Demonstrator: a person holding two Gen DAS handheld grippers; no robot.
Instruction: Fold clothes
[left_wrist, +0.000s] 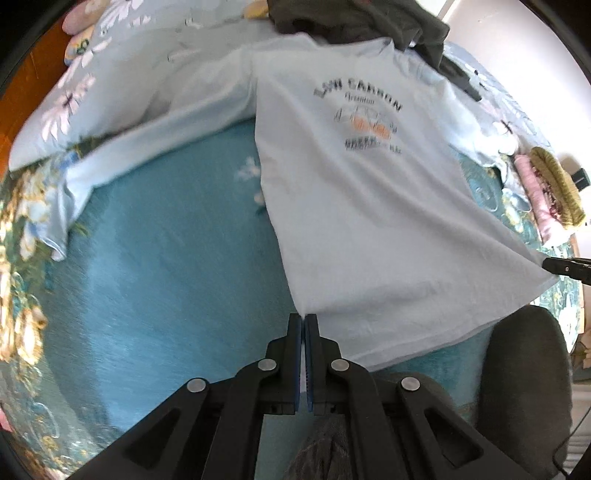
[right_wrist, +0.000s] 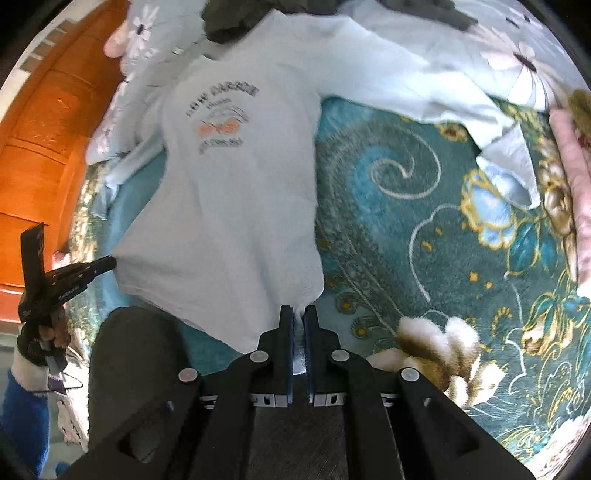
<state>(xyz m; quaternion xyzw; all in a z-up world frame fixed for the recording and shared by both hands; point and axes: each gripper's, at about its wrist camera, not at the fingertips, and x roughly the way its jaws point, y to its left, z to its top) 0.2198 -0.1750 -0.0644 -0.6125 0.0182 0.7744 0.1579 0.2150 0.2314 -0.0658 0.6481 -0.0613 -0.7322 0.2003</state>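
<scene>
A pale blue long-sleeved shirt with a dark and orange chest print lies face up on a teal floral blanket. My left gripper is shut on the shirt's bottom hem corner, which is pulled up off the blanket. In the right wrist view the same shirt stretches away from my right gripper, which is shut on the opposite hem corner. Each gripper shows in the other's view: the right gripper's tip at the hem's right end, the left gripper at its left end. One sleeve trails left, the other sleeve trails right.
Dark garments are heaped beyond the shirt's collar. Folded pink and olive clothes sit at the bed's right edge. An orange wooden cupboard stands on the left. The person's dark-trousered knee and blue sleeve are close below.
</scene>
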